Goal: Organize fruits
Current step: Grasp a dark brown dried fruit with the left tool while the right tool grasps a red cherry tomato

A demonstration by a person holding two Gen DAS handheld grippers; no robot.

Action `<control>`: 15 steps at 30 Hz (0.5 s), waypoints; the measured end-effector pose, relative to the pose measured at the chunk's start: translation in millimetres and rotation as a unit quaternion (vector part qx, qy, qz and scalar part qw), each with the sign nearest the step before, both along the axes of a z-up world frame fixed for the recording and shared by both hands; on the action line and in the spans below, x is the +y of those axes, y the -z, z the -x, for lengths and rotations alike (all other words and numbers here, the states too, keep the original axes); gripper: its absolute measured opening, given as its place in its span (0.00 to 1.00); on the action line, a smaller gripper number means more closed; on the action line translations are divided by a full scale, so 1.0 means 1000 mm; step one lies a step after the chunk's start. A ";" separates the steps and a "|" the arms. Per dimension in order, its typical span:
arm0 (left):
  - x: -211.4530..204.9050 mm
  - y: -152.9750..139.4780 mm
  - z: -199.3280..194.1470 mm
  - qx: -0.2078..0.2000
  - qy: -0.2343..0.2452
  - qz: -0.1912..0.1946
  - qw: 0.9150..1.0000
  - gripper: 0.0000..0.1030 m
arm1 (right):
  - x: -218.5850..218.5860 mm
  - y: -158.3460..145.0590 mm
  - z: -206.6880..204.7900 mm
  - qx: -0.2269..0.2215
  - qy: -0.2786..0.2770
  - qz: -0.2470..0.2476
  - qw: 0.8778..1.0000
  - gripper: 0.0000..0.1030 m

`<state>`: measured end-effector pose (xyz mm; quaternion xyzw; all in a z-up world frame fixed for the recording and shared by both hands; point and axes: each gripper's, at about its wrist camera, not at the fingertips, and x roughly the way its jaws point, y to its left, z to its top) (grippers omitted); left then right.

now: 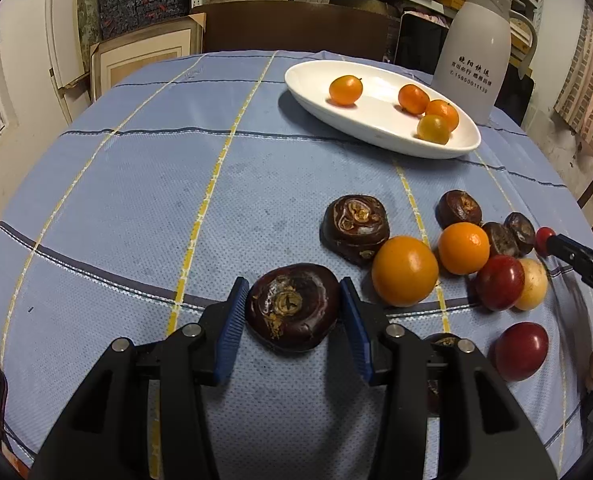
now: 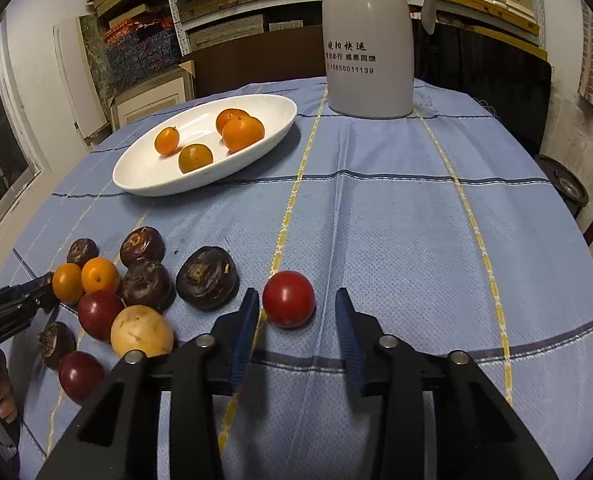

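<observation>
- The left gripper (image 1: 292,302) bracketed a dark brown water chestnut (image 1: 292,306) on the tablecloth (image 1: 136,200); its blue pads (image 1: 232,320) sat at the chestnut's two sides, apparently touching, though a firm clamp could not be confirmed.
- That chestnut lay flat, its scarred crown turned up toward the camera and its long axis running across the jaws.
- The right gripper (image 2: 296,312) stood wide open and held nothing; a red cherry tomato (image 2: 288,299) rested between its fingers, nearer the left pad, with clear cloth on the other side.
- Just beyond, loose fruit clustered together: more water chestnuts (image 2: 207,278), two kumquats (image 2: 100,275), further red tomatoes (image 2: 99,314) and a pale yellow round fruit (image 2: 142,331).
- Farther back, a white oval dish (image 2: 144,178), its long axis running diagonally, held four kumquats (image 2: 242,133).
- A white thermos jug (image 2: 370,40) stood upright at the table's far edge.
</observation>
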<state>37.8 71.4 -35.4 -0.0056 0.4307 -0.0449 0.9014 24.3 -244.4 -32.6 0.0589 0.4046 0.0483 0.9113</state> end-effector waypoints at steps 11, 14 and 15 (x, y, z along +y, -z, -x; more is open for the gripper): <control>0.001 -0.001 0.002 -0.005 0.003 0.009 1.000 0.44 | -0.006 0.005 -0.007 0.015 -0.002 -0.031 0.999 0.27; 0.004 -0.007 0.004 -0.017 -0.003 0.015 1.000 0.44 | -0.008 -0.001 -0.001 -0.001 0.001 -0.034 0.999 0.27; 0.006 -0.009 0.005 -0.020 -0.005 0.019 1.000 0.44 | -0.009 -0.003 0.001 -0.007 0.001 -0.035 0.999 0.26</control>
